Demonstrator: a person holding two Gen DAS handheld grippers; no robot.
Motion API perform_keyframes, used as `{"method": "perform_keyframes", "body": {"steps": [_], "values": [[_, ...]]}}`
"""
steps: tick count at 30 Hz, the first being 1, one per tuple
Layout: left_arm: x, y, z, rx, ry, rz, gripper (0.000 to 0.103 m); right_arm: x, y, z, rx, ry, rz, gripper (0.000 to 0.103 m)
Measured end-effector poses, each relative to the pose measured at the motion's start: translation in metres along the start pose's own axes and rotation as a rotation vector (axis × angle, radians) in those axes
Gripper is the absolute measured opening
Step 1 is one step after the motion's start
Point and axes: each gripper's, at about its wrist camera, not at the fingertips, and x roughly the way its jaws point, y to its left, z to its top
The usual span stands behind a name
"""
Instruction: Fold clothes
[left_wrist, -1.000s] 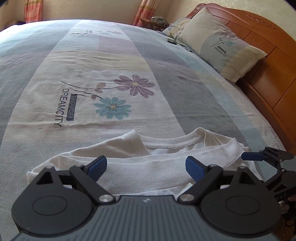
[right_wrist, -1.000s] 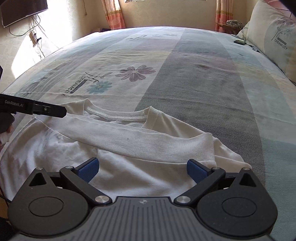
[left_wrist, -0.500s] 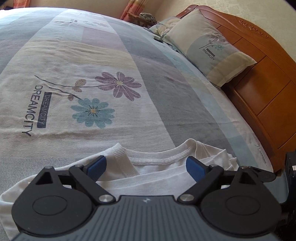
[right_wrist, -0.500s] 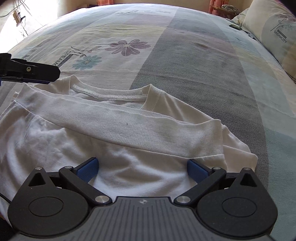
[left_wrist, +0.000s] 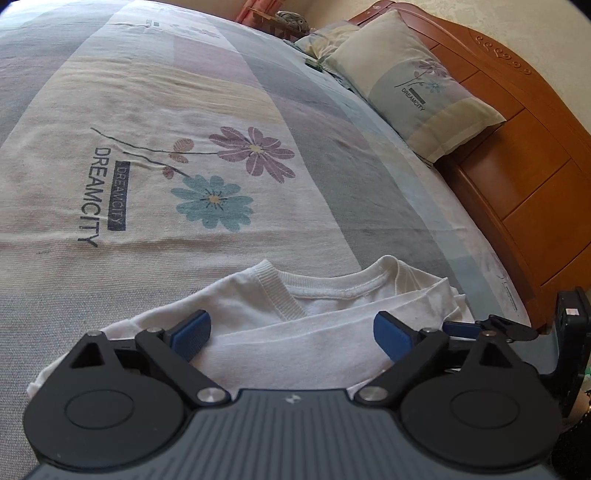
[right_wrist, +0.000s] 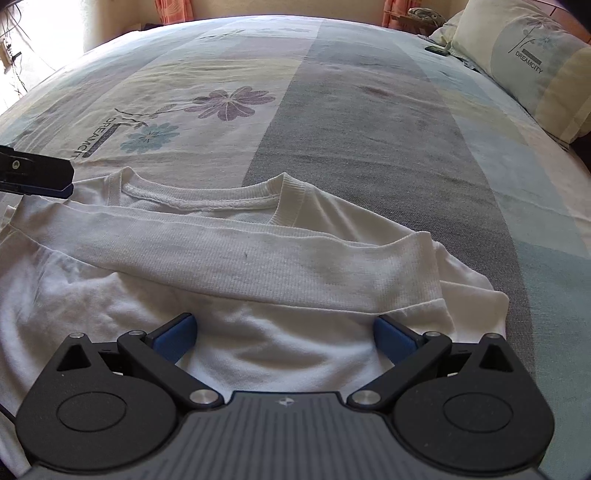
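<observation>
- Two grippers up, both with jaws spread wide and nothing between the blue pads.
- From my left wrist view, left gripper (left_wrist: 291, 332) sits at the bottom centre of the frame, over the near part of the white shirt (left_wrist: 295, 325); I can't tell whether the pads touch the fabric.
- Shirt lies on the bedspread (left_wrist: 184, 92) in the lower middle of that frame, ribbed collar (left_wrist: 332, 286) pointing away from me and up-frame, just beyond the fingertips.
- Right gripper (left_wrist: 480, 328) shows at the lower right edge of the left view, just beside the shirt's right edge.
- From my right wrist view, right gripper (right_wrist: 284, 332) is at the bottom centre, white shirt (right_wrist: 258, 354) filling the lower half of the frame in front of and under it.
- One sleeve (right_wrist: 258, 258) is folded across the shirt body as a band running left to right, just above the fingertips; collar (right_wrist: 207, 199) sits above that band.
- Left gripper (right_wrist: 37, 173) pokes in at the left edge of the right view, beside the shirt's upper left corner.
- Pillow (left_wrist: 417, 92) leans on the wooden headboard (left_wrist: 535, 166) at the upper right, well apart from the shirt.
- Flower print and DREAMCITY lettering (left_wrist: 99, 195) sit mid-left on the bedspread, beyond the shirt.
</observation>
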Motion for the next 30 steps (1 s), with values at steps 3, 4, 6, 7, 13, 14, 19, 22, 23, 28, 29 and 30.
{"method": "perform_keyframes", "body": {"steps": [3, 4, 6, 7, 13, 14, 19, 22, 23, 28, 29, 30], "values": [[0.001, 0.006, 0.008, -0.046, -0.016, 0.003, 0.094, 0.001, 0.000, 0.000, 0.003, -0.004, -0.003, 0.103], [0.001, 0.005, 0.010, -0.040, -0.014, 0.005, 0.094, 0.001, 0.000, -0.001, 0.004, -0.007, -0.003, 0.103], [-0.003, 0.000, 0.012, -0.009, -0.010, 0.014, 0.094, 0.000, 0.000, -0.002, 0.004, -0.013, -0.002, 0.103], [-0.006, -0.003, 0.012, 0.009, -0.008, 0.015, 0.094, 0.000, 0.000, -0.002, 0.004, -0.015, -0.002, 0.103], [-0.028, -0.015, 0.001, 0.076, -0.015, -0.017, 0.096, 0.000, -0.002, -0.004, 0.016, -0.026, -0.008, 0.103], [-0.025, -0.013, 0.000, 0.080, -0.005, -0.012, 0.097, 0.000, -0.002, -0.004, 0.019, -0.029, -0.010, 0.103], [-0.006, -0.005, -0.003, 0.086, 0.061, 0.057, 0.098, 0.000, 0.000, -0.005, 0.025, -0.038, -0.019, 0.103], [-0.004, -0.005, 0.000, 0.091, 0.073, 0.060, 0.098, -0.002, 0.001, -0.003, 0.018, -0.032, -0.025, 0.103], [-0.004, -0.005, 0.000, 0.094, 0.076, 0.061, 0.098, -0.004, 0.000, 0.000, 0.023, -0.022, -0.027, 0.103], [-0.007, -0.008, 0.000, 0.098, 0.076, 0.070, 0.098, -0.023, -0.004, 0.016, 0.070, -0.075, -0.002, 0.103], [-0.009, -0.008, 0.001, 0.091, 0.070, 0.072, 0.098, -0.027, -0.005, 0.022, 0.075, -0.112, 0.008, 0.103], [-0.013, -0.009, 0.002, 0.085, 0.058, 0.073, 0.098, -0.029, -0.006, 0.028, 0.077, -0.138, 0.015, 0.103]]}}
